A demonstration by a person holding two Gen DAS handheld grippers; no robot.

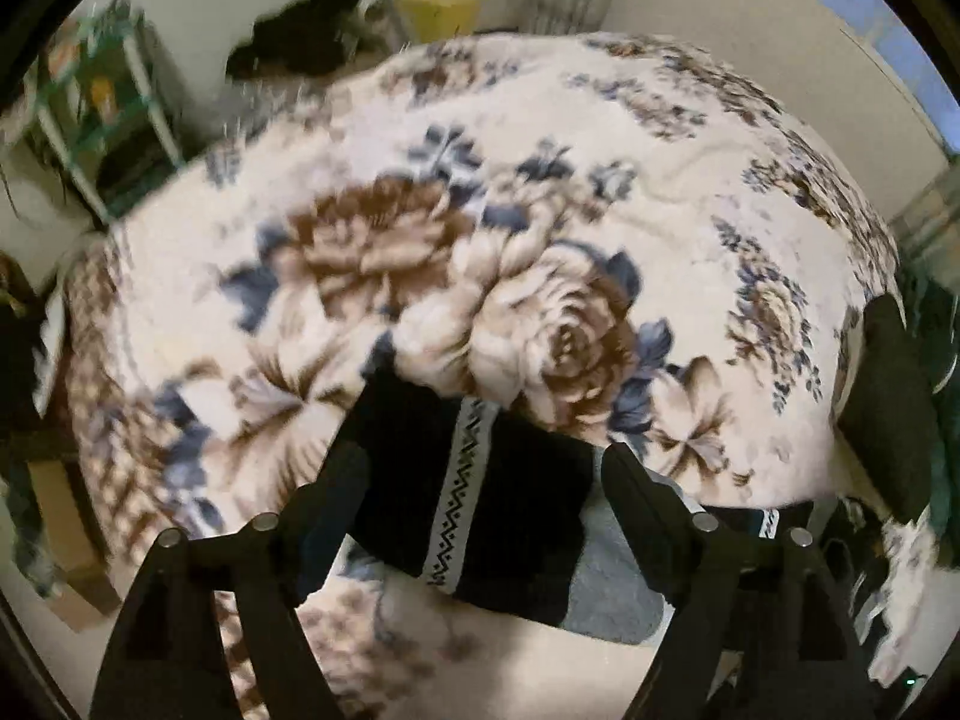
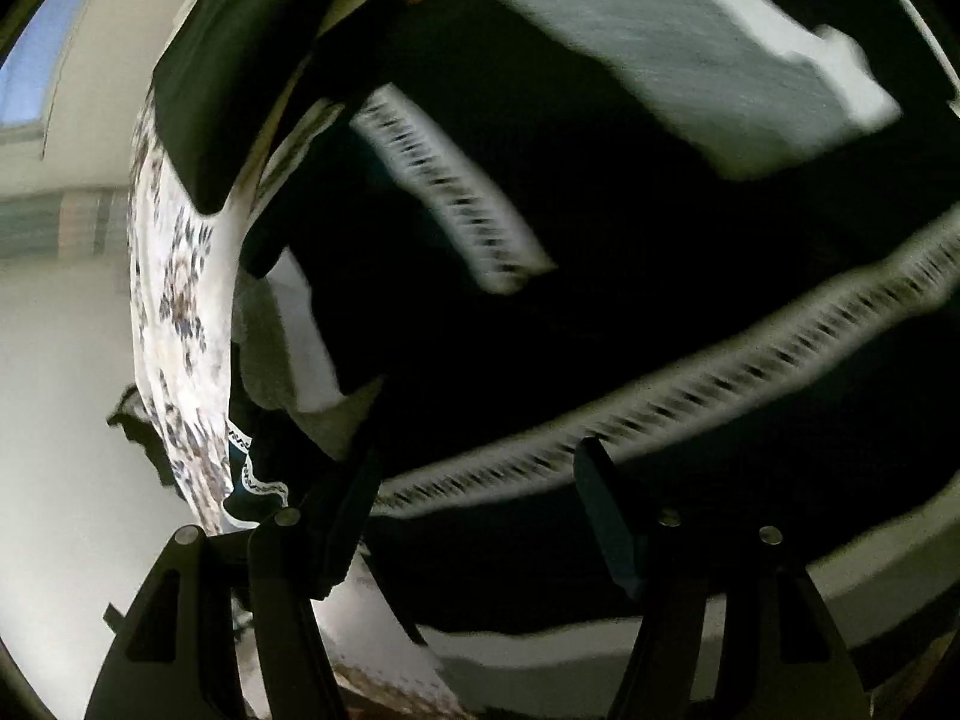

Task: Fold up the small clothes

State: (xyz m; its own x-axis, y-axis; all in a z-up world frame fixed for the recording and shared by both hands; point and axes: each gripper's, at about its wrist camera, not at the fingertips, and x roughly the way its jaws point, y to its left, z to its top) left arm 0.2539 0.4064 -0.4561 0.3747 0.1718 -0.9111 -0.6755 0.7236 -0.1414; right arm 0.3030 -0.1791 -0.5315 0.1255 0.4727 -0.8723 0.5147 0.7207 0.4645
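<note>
Floral blanket [image 1: 540, 192] — one black garment [image 1: 510, 516], two white patterned stripes.

The shelf [image 1: 105, 114] and dark heap [image 1: 312, 30] behind the floral blanket [image 1: 600, 150] are smeared by motion blur; the black garment [image 2: 600, 360] is blurred, its edges cut off.
</note>
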